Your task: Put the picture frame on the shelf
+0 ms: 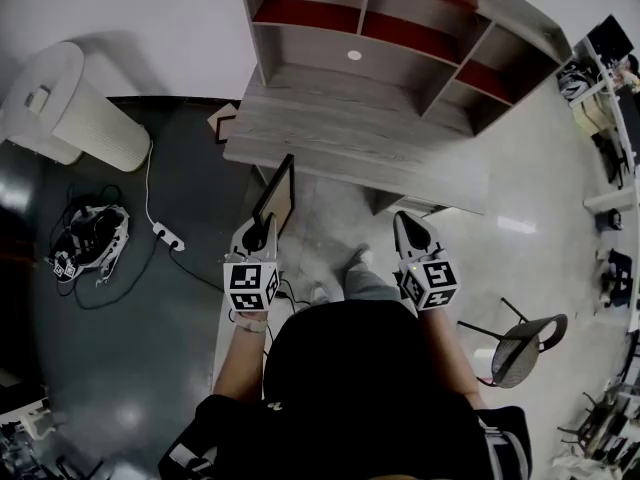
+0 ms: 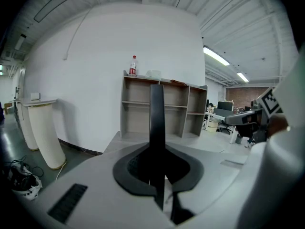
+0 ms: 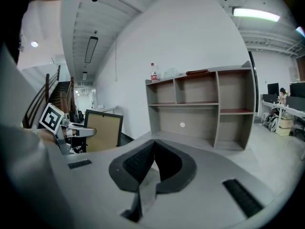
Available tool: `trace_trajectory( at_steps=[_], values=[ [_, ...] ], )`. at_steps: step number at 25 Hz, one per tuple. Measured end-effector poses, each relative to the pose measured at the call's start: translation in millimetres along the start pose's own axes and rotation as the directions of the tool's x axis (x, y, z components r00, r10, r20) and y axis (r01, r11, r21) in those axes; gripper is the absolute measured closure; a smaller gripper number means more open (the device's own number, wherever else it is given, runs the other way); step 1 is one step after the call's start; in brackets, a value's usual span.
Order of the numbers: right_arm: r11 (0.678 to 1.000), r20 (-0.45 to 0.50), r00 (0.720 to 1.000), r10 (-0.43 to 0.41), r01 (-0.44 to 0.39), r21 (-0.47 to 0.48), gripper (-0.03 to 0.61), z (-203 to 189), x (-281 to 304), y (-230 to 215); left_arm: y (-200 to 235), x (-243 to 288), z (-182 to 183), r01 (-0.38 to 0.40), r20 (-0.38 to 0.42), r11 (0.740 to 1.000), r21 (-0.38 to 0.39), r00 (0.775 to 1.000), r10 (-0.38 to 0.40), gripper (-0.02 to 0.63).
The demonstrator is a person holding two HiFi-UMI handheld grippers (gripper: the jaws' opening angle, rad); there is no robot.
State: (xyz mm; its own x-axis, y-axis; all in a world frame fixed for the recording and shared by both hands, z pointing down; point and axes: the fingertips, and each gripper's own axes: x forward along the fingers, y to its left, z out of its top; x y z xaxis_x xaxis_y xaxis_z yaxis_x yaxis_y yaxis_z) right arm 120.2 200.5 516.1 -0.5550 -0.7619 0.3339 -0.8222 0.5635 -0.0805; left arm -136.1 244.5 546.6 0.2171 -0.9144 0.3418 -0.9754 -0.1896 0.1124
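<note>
my left gripper (image 1: 262, 236) grasps the black-rimmed tan picture frame (image 1: 276, 193), right gripper (image 1: 408, 226) clenched empty; carrying it to the grey wooden shelf (image 1: 400, 118) remains.

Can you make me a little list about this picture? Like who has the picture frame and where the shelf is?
picture frame: held upright, not yet on the shelf
left hand-held gripper: shut on the picture frame's edge
right hand-held gripper: shut, empty
shelf: ahead, against the white wall
bottle: on top of the shelf
</note>
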Motion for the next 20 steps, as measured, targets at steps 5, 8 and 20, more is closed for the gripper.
trace_trajectory(
  at_steps=[5,8,20],
  values=[
    [0.999,-0.01,0.999,0.034,-0.034,0.005,0.581,4.3,44.3,-12.4,19.0,24.6,5.3,-0.039,-0.005,0.999,-0.003,0.999,0.039,0.583],
    [0.998,-0.017,0.998,0.063,-0.063,0.008,0.583,11.6,78.2,-24.3,32.2,48.7,13.6,-0.066,-0.008,0.998,-0.01,0.998,0.066,0.583],
    [0.989,-0.028,0.989,0.148,-0.148,0.007,0.581,74.5,203.0,-101.4,63.2,180.9,103.3,-0.142,0.041,0.99,-0.019,0.989,0.143,0.583]
  ],
)
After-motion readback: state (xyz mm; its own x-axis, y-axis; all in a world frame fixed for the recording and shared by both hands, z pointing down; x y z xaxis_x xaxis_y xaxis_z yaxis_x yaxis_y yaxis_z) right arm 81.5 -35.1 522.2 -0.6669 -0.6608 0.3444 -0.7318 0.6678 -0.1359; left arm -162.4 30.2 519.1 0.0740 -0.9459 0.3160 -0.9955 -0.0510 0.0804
